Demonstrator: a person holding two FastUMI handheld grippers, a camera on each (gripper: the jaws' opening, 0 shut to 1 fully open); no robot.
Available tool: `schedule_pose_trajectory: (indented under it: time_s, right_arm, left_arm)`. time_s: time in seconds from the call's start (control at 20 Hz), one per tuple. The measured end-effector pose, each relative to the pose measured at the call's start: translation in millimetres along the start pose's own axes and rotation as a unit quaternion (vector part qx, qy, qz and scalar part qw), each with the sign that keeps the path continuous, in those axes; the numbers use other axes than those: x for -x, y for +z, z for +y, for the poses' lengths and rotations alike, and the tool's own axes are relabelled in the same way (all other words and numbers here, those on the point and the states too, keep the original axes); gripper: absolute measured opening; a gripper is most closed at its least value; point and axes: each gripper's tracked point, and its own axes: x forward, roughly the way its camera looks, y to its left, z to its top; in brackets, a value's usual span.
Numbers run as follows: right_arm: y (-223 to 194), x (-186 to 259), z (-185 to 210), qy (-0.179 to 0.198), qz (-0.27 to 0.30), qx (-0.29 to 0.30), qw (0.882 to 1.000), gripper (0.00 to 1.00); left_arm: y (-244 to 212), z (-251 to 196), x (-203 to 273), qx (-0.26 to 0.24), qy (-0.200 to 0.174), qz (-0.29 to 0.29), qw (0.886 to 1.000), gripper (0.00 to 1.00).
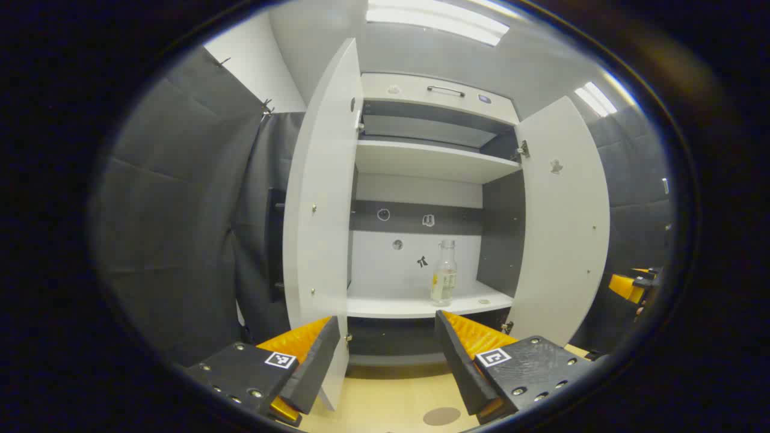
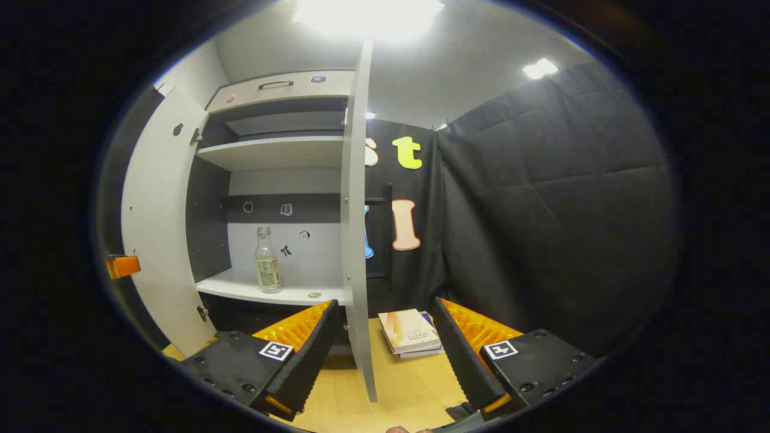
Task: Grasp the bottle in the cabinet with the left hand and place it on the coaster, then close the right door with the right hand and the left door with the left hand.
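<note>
the first step is in hand: the bottle [image 1: 444, 273] is not yet grasped. it stands upright on the lower shelf [image 1: 415, 304] of the cabinet [image 1: 439, 99], toward the right side of the opening in the left gripper view, touched by neither tool. the left tool [image 1: 385, 355] is held before the cabinet with its fingers apart and nothing between them, aimed roughly at the shelf. the right tool [image 2: 382, 355] is likewise spread and empty, with the edge of the right door [image 2: 355, 240] standing between its fingers in the right gripper view. both doors are open; the left door [image 1: 319, 198] is swung wide. the coaster [image 1: 441, 415] lies on the table [image 1: 385, 397] below the left tool. judgement: the next move calls for advancing the left tool to straddle the bottle body, then closing squarely so it does not tip.
</note>
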Motion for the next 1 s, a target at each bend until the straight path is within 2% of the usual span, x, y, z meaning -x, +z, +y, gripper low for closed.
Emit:
schedule_pose_trajectory:
  time_s: [0.4, 0.55, 0.6, 0.65, 0.85, 1.0]
  right_arm:
    - [1.0, -1.7, -4.0, -0.018, 0.001, -0.01, 1.0, 0.99]
    - [0.7, -2.5, -7.6, -0.025, 0.006, -0.008, 1.0, 0.99]
    - [1.8, -2.5, -7.9, -0.025, 0.006, -0.01, 1.0, 0.99]
    - [2.0, -2.3, -8.1, -0.024, 0.006, -0.013, 1.0, 0.99]
    - [2.2, -2.4, -12.6, -0.023, 0.011, -0.012, 1.0, 0.99]
    - [6.7, -3.2, -18.7, -0.028, 0.012, -0.012, 0.999, 0.99]
  left_arm:
    - [-8.8, -7.6, -6.5, -0.003, -0.023, 0.006, 1.0, 0.92]
    - [-8.2, -14.9, -7.7, 0.012, -0.037, 0.007, 0.999, 0.91]
    - [-7.0, -18.1, -8.1, 0.018, -0.041, 0.006, 0.999, 0.94]
    - [-5.9, -22.5, -8.9, 0.021, -0.047, 0.005, 0.999, 0.91]
    - [-7.3, -27.6, -15.1, 0.005, -0.046, 0.005, 0.999, 0.92]
    - [-9.6, -36.6, -19.8, 0.005, -0.061, 0.012, 0.998, 0.93]
